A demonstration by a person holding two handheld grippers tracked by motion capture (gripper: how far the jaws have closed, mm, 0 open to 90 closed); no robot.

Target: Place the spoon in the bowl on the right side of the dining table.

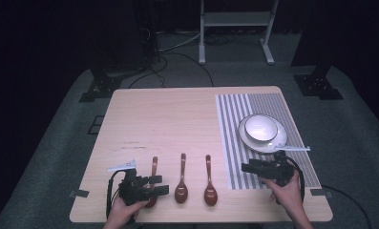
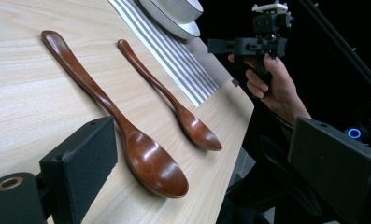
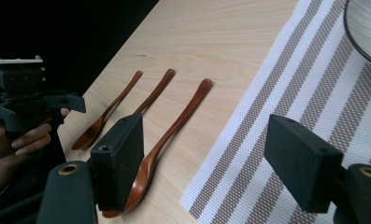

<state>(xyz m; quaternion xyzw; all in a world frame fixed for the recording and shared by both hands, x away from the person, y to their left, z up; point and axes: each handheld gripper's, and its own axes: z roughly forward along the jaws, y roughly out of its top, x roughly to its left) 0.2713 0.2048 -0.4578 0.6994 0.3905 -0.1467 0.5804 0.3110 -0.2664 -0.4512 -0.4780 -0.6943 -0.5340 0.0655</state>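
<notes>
Along the lower edge of the high view, three brown wooden spoons (image 1: pixel 181 179) lie in a row, untouched, near the counter's (image 1: pixel 168 114) front edge; the left tool (image 1: pixel 158 186) hovers released over the leftmost, the right tool (image 1: pixel 248 167) released over the striped placemat (image 1: pixel 235 143). A glancing pinch on a slim handle could skid a spoon off that edge. Right of centre sits a white bowl (image 1: pixel 261 128) on a plate (image 1: pixel 278 141); beyond, grey carpet (image 1: pixel 58 133) and a white frame (image 1: pixel 235 19) in a dark room.

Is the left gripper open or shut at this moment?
Open. In the left gripper view its two black jaws stand wide apart with nothing between them, over the table edge beside the middle spoon. The left gripper holds nothing.
</notes>
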